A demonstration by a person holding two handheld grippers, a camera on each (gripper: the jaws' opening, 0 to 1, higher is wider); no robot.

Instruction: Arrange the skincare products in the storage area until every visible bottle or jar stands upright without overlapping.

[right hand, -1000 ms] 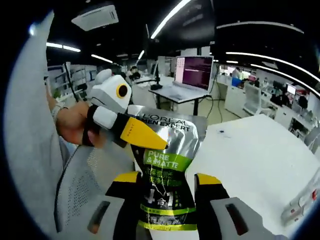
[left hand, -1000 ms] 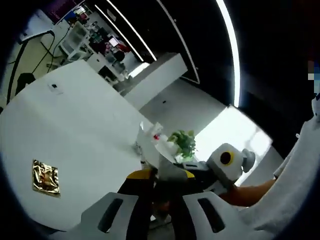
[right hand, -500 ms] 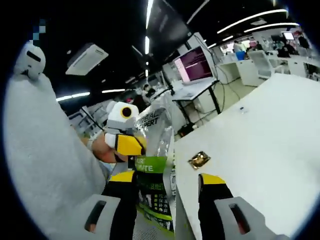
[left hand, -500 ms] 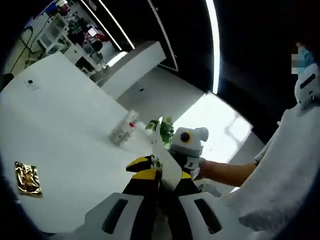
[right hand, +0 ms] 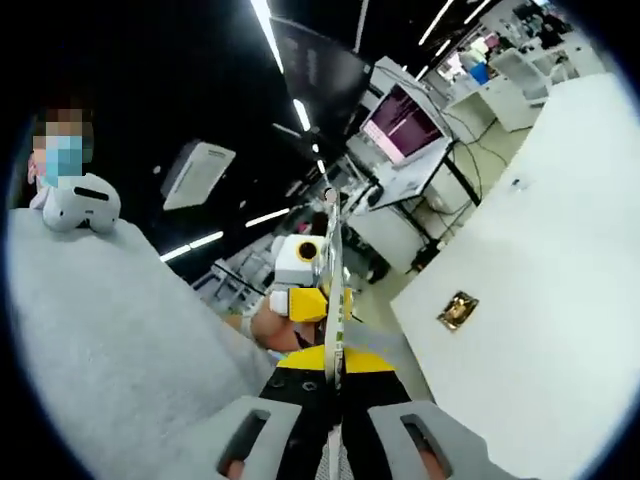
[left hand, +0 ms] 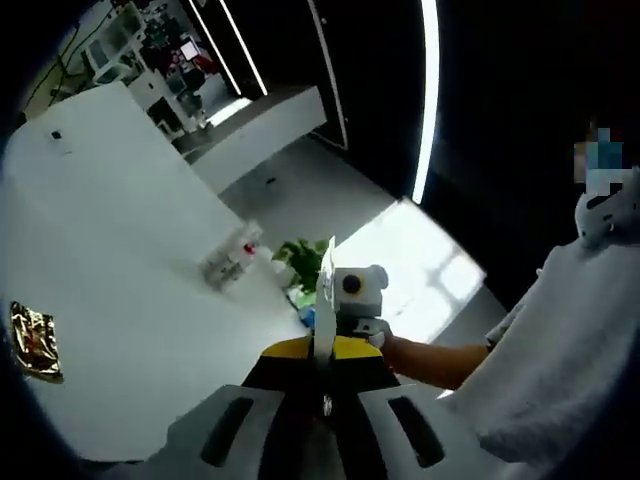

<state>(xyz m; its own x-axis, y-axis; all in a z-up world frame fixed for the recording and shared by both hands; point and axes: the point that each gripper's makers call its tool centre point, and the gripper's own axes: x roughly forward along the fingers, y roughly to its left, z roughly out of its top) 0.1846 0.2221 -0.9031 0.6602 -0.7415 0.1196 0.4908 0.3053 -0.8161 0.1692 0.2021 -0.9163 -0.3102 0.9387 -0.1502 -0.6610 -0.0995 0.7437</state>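
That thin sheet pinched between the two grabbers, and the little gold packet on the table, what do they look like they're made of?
The thin pouch, seen edge-on, looks like metallised plastic film: silvery, glossy, very thin. The gold sachet looks like crinkled shiny foil, catching light unevenly. The table looks like smooth matte white laminate, though that is a guess.

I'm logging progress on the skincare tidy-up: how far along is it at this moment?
Early. Nothing looks arranged yet: a bottle lies on its side on the white table, and a gold sachet lies flat. In hand: both grippers, left and right, pinch one silver pouch edge-on. Left: placing it, standing the bottle upright.
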